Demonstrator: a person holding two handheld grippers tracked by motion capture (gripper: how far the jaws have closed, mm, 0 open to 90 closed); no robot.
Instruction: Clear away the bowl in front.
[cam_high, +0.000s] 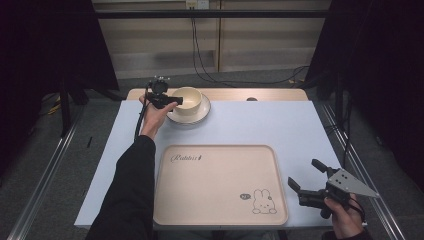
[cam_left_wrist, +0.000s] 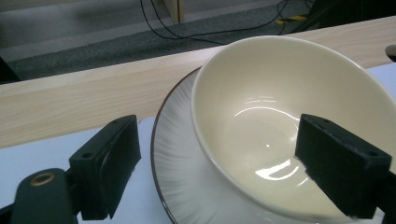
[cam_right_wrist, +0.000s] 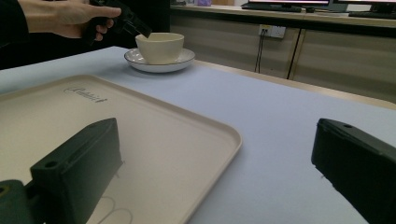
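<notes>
The left gripper reaches the far left of the table, jaws spread astride the rim of the bowl, one inside, one outside; contact is unclear. The bowl sits on a saucer, cut off below. The tray lies nearer. Right gripper hovers beside it, jaws released.
</notes>
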